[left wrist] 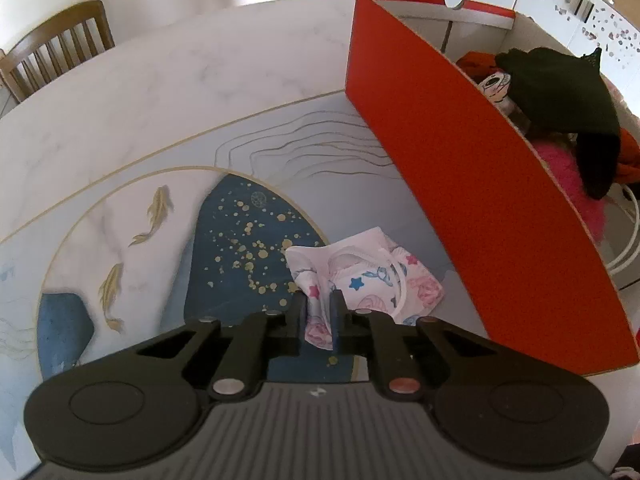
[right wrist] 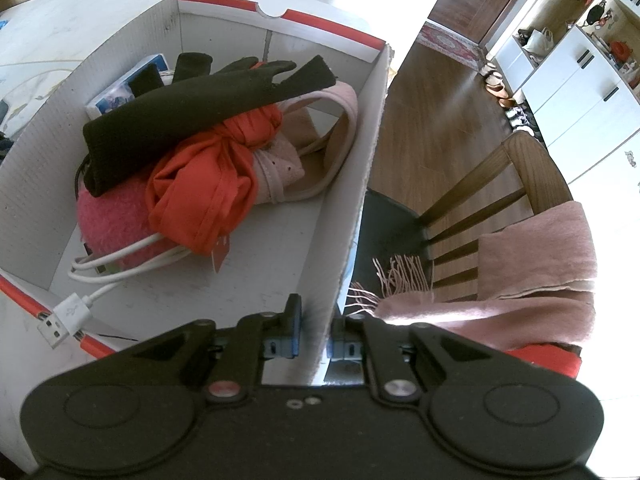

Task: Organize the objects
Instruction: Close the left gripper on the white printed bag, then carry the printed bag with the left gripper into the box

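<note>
A small patterned cloth (left wrist: pixel 372 280), white with pink roses and blue stars, lies on the table just left of the red cardboard box (left wrist: pixel 460 184). My left gripper (left wrist: pixel 319 312) is shut on the near edge of that cloth. In the right wrist view, my right gripper (right wrist: pixel 316 320) is shut on the box's right wall (right wrist: pixel 352 200), one finger inside and one outside. The box holds a black glove (right wrist: pixel 192 100), an orange garment (right wrist: pixel 208 184), a pink fuzzy item (right wrist: pixel 116 220), a pale pink garment (right wrist: pixel 320 144) and a white USB cable (right wrist: pixel 80 304).
The table (left wrist: pixel 160 100) has a marble top with blue and gold fish artwork. A wooden chair (left wrist: pixel 56 52) stands at its far left. Beyond the box's right wall, another wooden chair (right wrist: pixel 500 200) carries a pink fringed scarf (right wrist: pixel 520 280). White cabinets (right wrist: pixel 580 80) line the wooden floor.
</note>
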`<state>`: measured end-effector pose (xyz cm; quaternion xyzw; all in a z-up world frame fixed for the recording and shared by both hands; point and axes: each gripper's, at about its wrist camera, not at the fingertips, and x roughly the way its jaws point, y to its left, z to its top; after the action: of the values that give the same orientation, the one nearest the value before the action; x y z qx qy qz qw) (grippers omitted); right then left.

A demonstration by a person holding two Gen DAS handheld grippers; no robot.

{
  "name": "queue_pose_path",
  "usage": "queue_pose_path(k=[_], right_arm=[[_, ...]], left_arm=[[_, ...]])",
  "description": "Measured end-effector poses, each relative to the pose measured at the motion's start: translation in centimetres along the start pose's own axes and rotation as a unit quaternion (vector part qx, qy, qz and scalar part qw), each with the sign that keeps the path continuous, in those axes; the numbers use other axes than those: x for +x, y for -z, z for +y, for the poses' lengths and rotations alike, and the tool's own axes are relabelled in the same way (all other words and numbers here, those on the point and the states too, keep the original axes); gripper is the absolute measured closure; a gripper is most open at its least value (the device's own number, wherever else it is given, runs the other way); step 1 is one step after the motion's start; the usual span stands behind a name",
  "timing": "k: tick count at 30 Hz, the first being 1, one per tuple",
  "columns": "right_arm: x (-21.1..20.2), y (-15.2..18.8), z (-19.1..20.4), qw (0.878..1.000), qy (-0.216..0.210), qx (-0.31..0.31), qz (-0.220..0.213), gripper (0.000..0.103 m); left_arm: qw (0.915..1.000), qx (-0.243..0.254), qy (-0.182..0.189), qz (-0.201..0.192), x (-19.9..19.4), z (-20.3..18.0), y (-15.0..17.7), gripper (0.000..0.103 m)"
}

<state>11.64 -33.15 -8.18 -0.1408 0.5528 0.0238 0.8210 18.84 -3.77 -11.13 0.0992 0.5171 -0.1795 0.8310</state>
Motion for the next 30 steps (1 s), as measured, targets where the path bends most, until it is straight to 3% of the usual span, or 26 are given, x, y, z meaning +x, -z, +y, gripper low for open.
queue_pose_path(k=[17,30], right_arm=[[-0.1,-0.2,0.2,1.0,0.001,-0.002,0.0,0.093],[-0.2,-0.1,0.3,1.0,0.002,-0.005,-0.001,0.092]], left_arm=[[0.9951,0.034,0.033,-0.087,-9.9,-0.7,-2.5,0.095],[0.9817,0.106,0.077,-0.139,-15.0,-5.0,-6.1,0.095]])
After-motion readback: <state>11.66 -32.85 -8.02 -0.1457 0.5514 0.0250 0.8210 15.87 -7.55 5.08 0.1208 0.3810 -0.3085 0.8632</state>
